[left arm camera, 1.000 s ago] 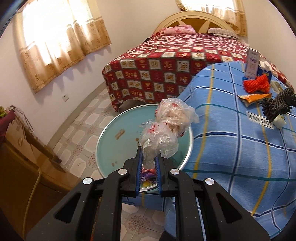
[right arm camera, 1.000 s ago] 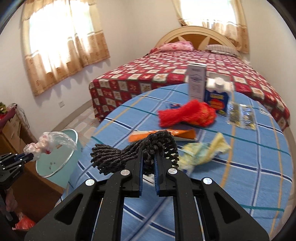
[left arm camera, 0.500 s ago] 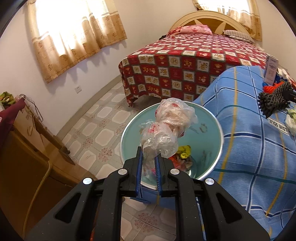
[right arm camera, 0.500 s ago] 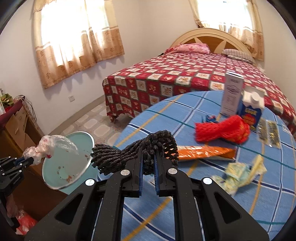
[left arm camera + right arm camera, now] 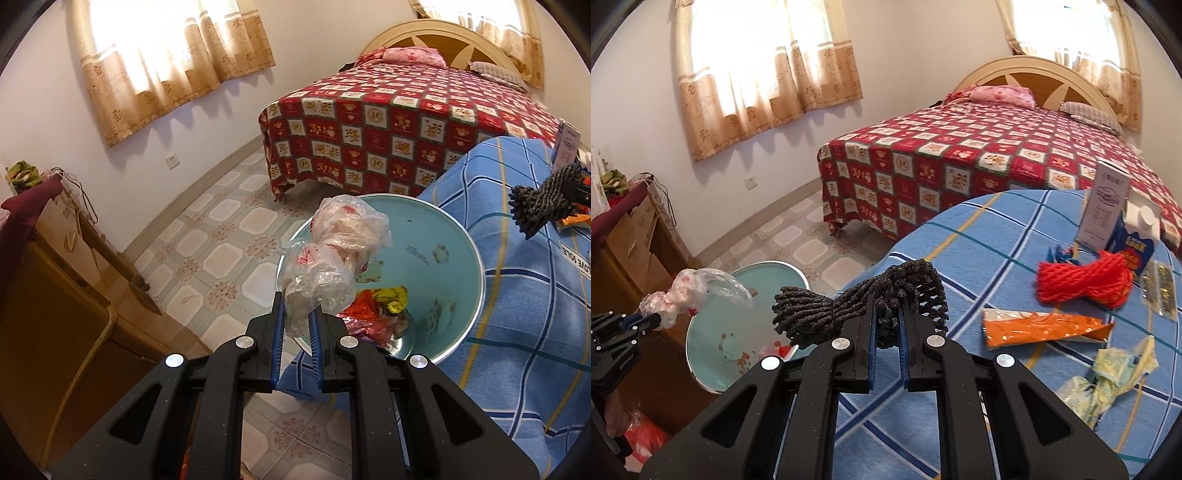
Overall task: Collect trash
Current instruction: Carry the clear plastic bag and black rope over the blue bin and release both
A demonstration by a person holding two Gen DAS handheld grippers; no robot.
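left claw (image 5: 296,320) grips a crumpled plastic bag (image 5: 334,266) above the bin (image 5: 465,314); right claw (image 5: 887,320) clamps black foam netting (image 5: 857,306) beside the bin.

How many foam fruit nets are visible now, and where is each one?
2. The black foam net is gripped in the right gripper; the red foam net lies on the blue checked table. Others may be hidden.

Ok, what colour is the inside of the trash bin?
Light teal trash bin, with small printed motifs; clearest in the left wrist view.
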